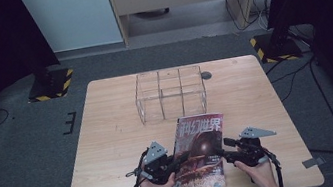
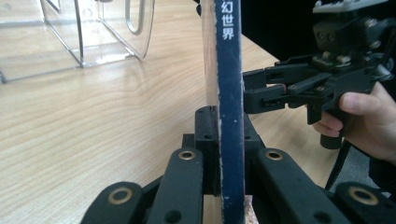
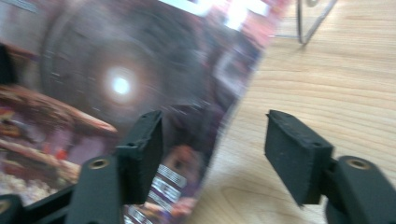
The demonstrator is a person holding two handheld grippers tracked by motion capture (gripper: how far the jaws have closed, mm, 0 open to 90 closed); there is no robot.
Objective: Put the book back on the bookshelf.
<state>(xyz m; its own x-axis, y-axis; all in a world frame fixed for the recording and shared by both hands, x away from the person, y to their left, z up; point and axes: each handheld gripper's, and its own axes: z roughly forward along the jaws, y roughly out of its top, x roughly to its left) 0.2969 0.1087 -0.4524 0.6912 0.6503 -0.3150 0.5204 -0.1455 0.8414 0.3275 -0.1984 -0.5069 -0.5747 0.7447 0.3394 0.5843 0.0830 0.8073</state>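
From the high view, one magazine [image 1: 199,161] lies near the front edge of the wooden table [image 1: 112,147], flanked by two grippers, with one clear compartmented box [image 1: 170,94] behind it and bare wood open to both sides. In the left gripper view, the left gripper [image 2: 219,135] is clamped tight on the magazine's spine [image 2: 229,93], which stands edge-on, with the right gripper [image 2: 261,91] just beyond it. In the right gripper view, the right gripper [image 3: 212,144] has its jaws parted, gripping nothing, straddling the magazine's edge [image 3: 233,112], one pad over the cover, the other over bare table.
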